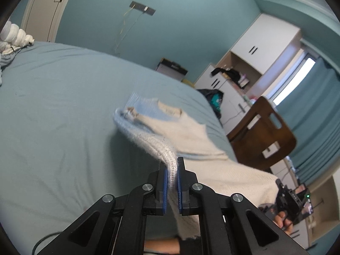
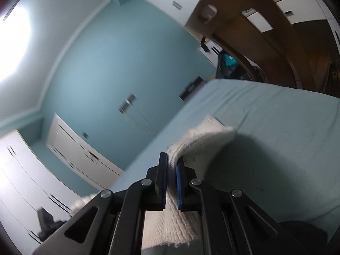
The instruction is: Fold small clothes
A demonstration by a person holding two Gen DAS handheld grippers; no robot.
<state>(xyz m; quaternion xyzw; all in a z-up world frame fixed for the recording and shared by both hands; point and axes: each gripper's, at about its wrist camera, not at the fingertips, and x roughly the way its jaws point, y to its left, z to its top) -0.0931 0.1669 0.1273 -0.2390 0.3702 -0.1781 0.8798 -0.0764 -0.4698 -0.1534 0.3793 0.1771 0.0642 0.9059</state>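
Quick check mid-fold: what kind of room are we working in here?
Most likely a bedroom. The sweater is being handled over a bed with a teal sheet, built-in white wardrobes line the wall, and a wooden chair stands beside the bed.
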